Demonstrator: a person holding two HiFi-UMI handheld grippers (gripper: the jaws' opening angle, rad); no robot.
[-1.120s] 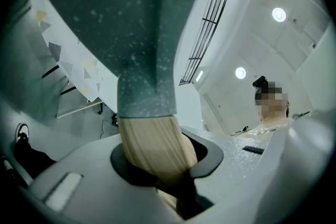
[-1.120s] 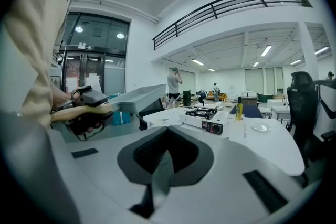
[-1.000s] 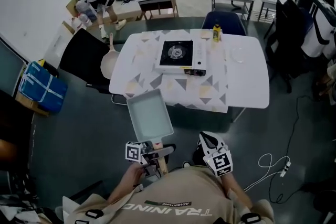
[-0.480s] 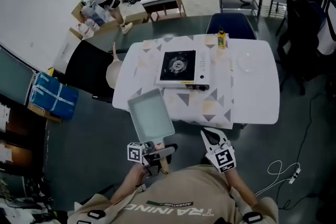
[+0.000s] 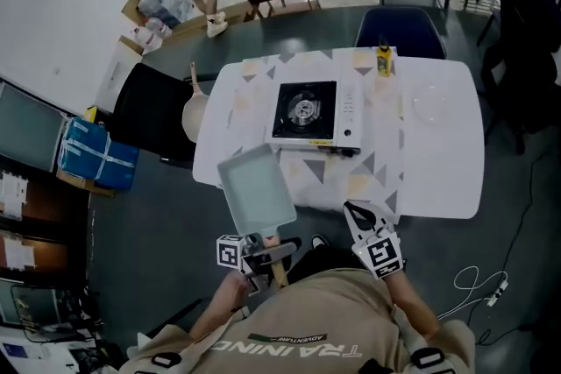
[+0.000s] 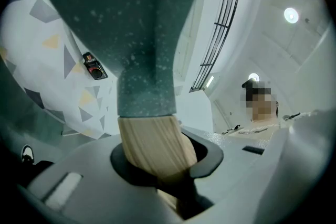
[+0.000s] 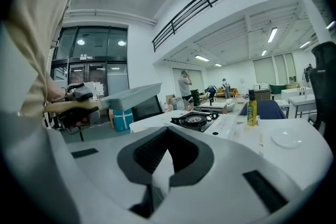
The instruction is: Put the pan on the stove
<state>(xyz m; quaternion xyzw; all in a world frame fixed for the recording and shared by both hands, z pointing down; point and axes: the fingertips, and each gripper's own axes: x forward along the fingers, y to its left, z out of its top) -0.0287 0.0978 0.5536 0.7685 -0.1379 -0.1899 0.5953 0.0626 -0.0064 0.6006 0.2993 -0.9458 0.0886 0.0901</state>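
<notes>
A rectangular grey-green pan [image 5: 256, 187] with a wooden handle [image 6: 155, 147] hangs in the air over the table's near left edge. My left gripper [image 5: 261, 256] is shut on that handle; in the left gripper view the pan's speckled underside [image 6: 142, 34] fills the frame. The portable gas stove [image 5: 311, 113] sits in the middle of the white patterned table [image 5: 438, 179], its burner [image 7: 195, 119] bare. My right gripper [image 5: 364, 217] hovers at the table's near edge, right of the pan, jaws shut and holding nothing. The pan [image 7: 131, 96] shows at the left of the right gripper view.
A yellow bottle [image 5: 384, 59] stands at the table's far edge and a clear plate [image 5: 432, 103] lies at its right. A black chair [image 5: 149, 114] with a wooden paddle [image 5: 195, 114] on it stands left of the table, a blue chair [image 5: 399, 31] behind. A person stands far back.
The table and stove have come closer and lower in the head view. The pan, still held by the left gripper, now reaches over the table's near left edge.
</notes>
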